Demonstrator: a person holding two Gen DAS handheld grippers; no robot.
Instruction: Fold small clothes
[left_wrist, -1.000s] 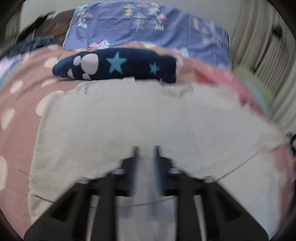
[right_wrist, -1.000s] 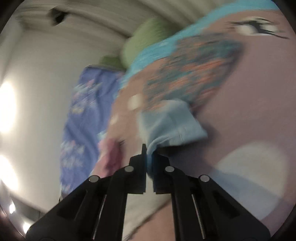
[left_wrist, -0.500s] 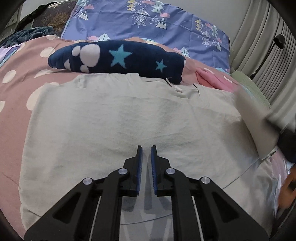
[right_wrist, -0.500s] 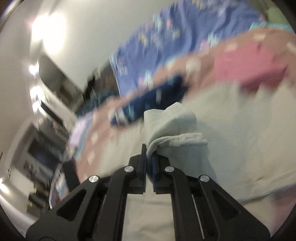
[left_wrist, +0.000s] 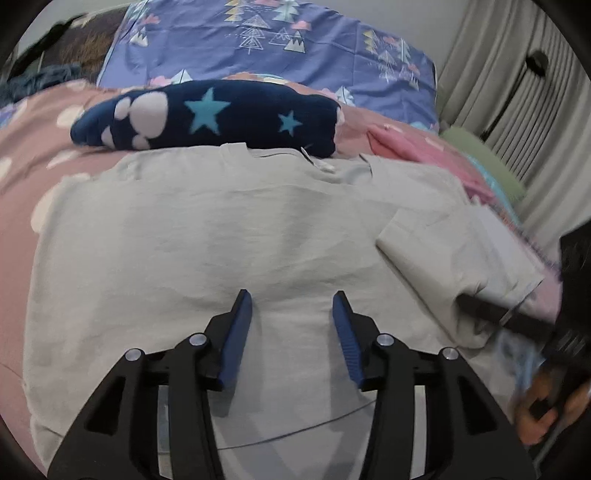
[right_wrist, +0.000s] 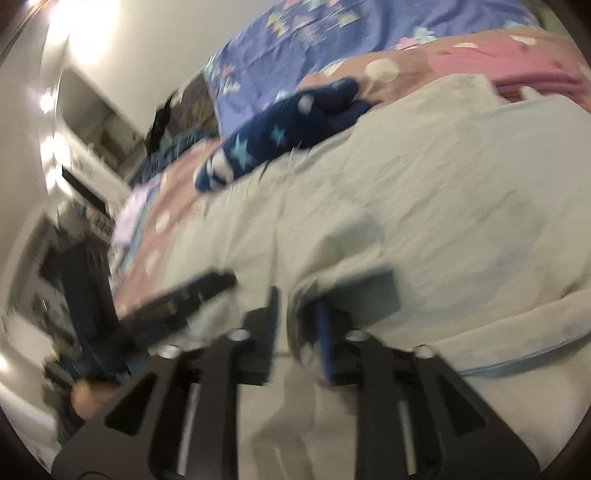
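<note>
Nearest the left wrist camera, the left gripper (left_wrist: 291, 306) stands over the middle of a pale grey T-shirt (left_wrist: 207, 236); its jaws have just been opening and now stand about half apart with only flat cloth below them, nothing pinched. At the right edge of that view the right gripper (left_wrist: 480, 308) reaches under the folded-over sleeve (left_wrist: 454, 254). In the blurred right wrist view its jaws have also just been opening, and a fold of the grey fabric sits between them; whether the pads still press on it cannot be told. The shirt lies spread across a pink spotted bedspread (left_wrist: 26, 144), neckline away from the person. It looks light, soft and limp, likely to sag and wrinkle when lifted, so it is best taken by a hem, a sleeve edge or a shoulder seam rather than the flat middle. Touching its far edge lies a navy star-patterned fleece item (left_wrist: 207, 114), beside it a pink garment (left_wrist: 417, 151), and beyond them a purple tree-print pillow (left_wrist: 280, 40).
</note>
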